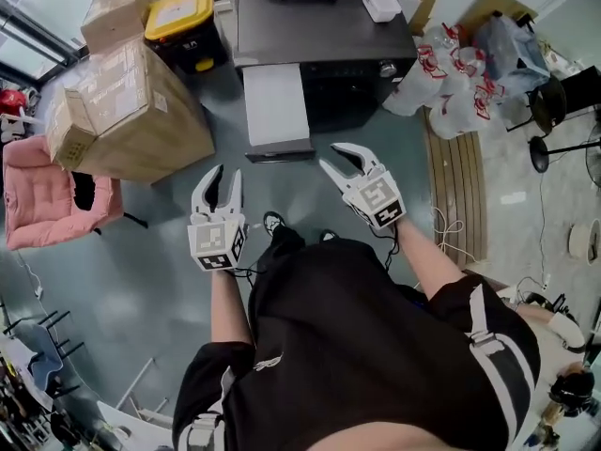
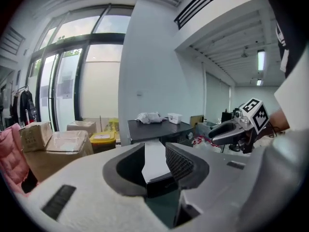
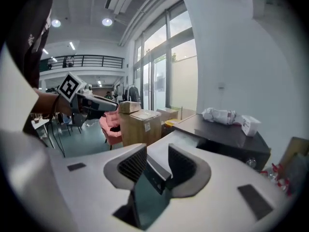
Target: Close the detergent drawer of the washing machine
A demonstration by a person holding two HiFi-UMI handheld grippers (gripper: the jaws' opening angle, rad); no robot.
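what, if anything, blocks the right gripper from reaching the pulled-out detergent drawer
Likely yes, it can reach: the right gripper hangs open just right of the drawer front, and nothing stands between them.

My left claw (image 1: pixel 226 175) and right claw (image 1: pixel 331 156): matt pale plastic, ribbed dark pads (image 2: pixel 179 163). Washing machine (image 1: pixel 324 31): dark matt casing. Detergent drawer (image 1: pixel 275 106): smooth white. Box (image 1: pixel 131 111): brown cardboard.

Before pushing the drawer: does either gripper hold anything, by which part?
Nothing held: left gripper and right gripper are open and empty, short of the white pulled-out detergent drawer.
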